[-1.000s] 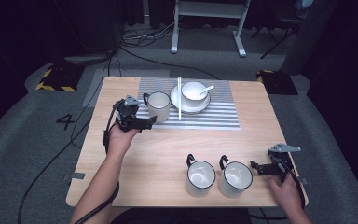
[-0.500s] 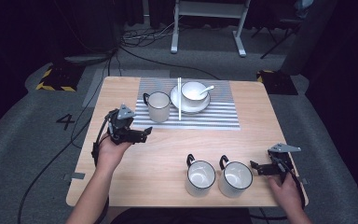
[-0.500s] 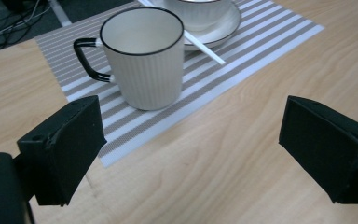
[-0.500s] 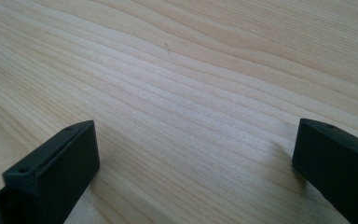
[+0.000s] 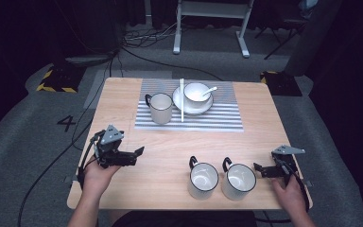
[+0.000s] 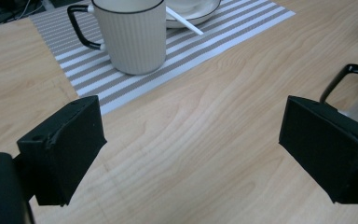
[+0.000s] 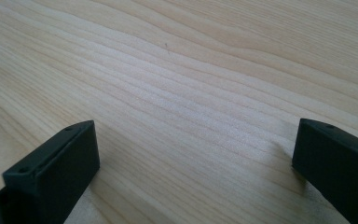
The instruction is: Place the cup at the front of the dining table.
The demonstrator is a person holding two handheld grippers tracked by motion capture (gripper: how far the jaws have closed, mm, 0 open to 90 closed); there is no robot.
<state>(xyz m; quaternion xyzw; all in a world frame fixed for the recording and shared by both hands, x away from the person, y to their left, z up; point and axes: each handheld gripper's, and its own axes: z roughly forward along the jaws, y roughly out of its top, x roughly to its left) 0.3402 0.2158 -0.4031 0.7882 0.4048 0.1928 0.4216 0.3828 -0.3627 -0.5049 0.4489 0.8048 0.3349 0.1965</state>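
Jaws spread and empty, the left gripper (image 5: 137, 153) hangs near of the ribbed white mug (image 5: 160, 108) parked on the striped placemat (image 5: 217, 118), while the right gripper (image 5: 259, 169), likewise open and empty, waits beside two near white mugs (image 5: 238, 181), probably next.

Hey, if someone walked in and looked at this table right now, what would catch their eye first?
Probably the two white mugs standing side by side at the near edge of the wooden table, with the right hand-held gripper open just beside them. Next, the striped placemat at the far side, bearing a ribbed mug, a bowl on a plate and white chopsticks. The left hand-held gripper sits open over bare wood.
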